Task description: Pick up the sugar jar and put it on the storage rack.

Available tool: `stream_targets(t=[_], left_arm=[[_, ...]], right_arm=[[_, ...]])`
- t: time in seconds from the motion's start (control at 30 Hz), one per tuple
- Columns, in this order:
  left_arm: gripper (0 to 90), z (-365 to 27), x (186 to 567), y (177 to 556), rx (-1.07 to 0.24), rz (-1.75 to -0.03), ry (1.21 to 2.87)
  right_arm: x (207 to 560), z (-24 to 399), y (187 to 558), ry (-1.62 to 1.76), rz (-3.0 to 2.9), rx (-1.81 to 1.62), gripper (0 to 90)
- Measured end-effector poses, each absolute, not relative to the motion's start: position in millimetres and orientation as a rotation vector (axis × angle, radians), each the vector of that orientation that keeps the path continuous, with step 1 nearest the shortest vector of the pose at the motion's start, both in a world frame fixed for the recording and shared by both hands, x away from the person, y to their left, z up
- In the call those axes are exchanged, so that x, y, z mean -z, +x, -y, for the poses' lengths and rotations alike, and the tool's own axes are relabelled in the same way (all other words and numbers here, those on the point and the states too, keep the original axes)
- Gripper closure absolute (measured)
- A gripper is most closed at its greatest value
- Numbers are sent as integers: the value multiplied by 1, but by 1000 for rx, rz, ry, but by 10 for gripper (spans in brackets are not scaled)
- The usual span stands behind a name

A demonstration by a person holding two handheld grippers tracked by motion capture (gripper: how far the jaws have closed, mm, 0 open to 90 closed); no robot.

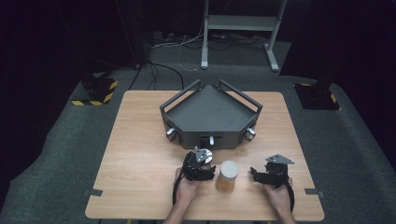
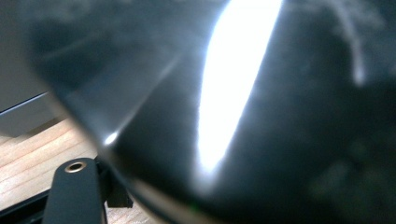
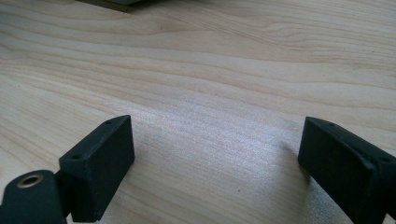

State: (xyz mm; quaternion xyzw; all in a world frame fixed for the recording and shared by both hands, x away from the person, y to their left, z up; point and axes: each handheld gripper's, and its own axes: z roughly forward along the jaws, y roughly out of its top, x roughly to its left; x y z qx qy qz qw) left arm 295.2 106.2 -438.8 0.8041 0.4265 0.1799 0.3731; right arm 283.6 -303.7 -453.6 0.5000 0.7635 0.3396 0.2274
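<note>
My left gripper [image 1: 201, 162] is near the table's front, just below the grey tray [image 1: 212, 112], with a small round shiny thing [image 1: 206, 154] at its tips. In the left gripper view a dark glossy rounded object [image 2: 280, 140] sits very close, with a bright streak of reflected light. It hides most of the jaws, and the one jaw I can see is drawn inward against it. A jar [image 1: 228, 176] with a pale lid and amber contents stands upright between the two hands. My right gripper [image 1: 267, 172] [image 3: 215, 158] is open low over bare wood, holding nothing.
The dark five-sided tray has raised rails and metal knobs on its front face, and it stands at the middle back of the wooden table [image 1: 140, 154]. Bare wood lies to the left and right of it. Beyond the table are cables and a stand's legs [image 1: 238, 42].
</note>
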Motion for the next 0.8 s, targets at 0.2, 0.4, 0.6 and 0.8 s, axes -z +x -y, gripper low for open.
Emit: stream_targets(t=[0.2, 0.4, 0.6, 0.8], left_arm=[[288, -106, 438, 295, -466, -1094, 2061], [305, -105, 437, 295, -473, -1097, 2069], [308, -104, 437, 295, -478, -1097, 2071], [312, -103, 436, 295, -479, -1095, 2077]], right_arm=[[454, 304, 284, 1378, -2103, -936, 103], [454, 304, 284, 1378, -2103, -935, 103], [454, 304, 284, 1378, -2103, -935, 105], [454, 303, 283, 1380, -2101, -934, 105]])
